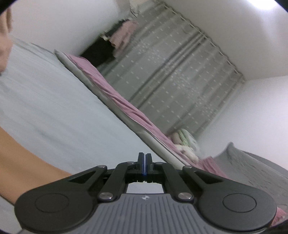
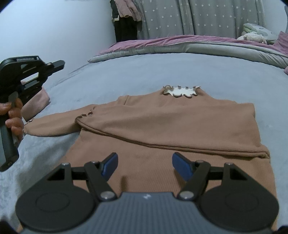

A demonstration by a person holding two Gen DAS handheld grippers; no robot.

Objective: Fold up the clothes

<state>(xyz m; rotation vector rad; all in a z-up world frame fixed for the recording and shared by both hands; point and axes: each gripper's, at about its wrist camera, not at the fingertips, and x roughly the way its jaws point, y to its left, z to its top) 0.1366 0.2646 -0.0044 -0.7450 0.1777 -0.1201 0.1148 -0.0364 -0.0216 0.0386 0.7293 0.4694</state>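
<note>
The bed [image 2: 126,72] fills the right wrist view, its pale blue cover spread wide and bare around the garment. Along its far edge runs a grey quilt [image 2: 198,47] with a mauve blanket [image 2: 171,38] lying on top, and behind those hangs a grey star-print curtain [image 2: 180,18]. Dark and pink clothes [image 2: 126,16] hang at the wall to the left of it, and soft toys [image 2: 255,34] sit at the far right end of the bed.

The brown top [image 2: 171,126] lies flat on the cover, in the middle of the bed, frilled collar [image 2: 180,91] pointing away towards the quilt and hem nearest the camera, so its long axis runs near to far. One sleeve [image 2: 54,126] reaches out to the left across the cover; the other lies folded across the chest. Nothing rests on the top.

The right gripper [image 2: 144,166] hovers over the lower body of the top, blue pads [image 2: 181,167] spread well apart with only fabric below, gripping nothing.

The left gripper [image 2: 61,65] is up at the left edge, off the garment, a hand [image 2: 12,117] wrapped round its handle. In its own tilted, blurred view the left gripper [image 1: 144,158] has its pads pressed flat together, with no cloth between them.
</note>
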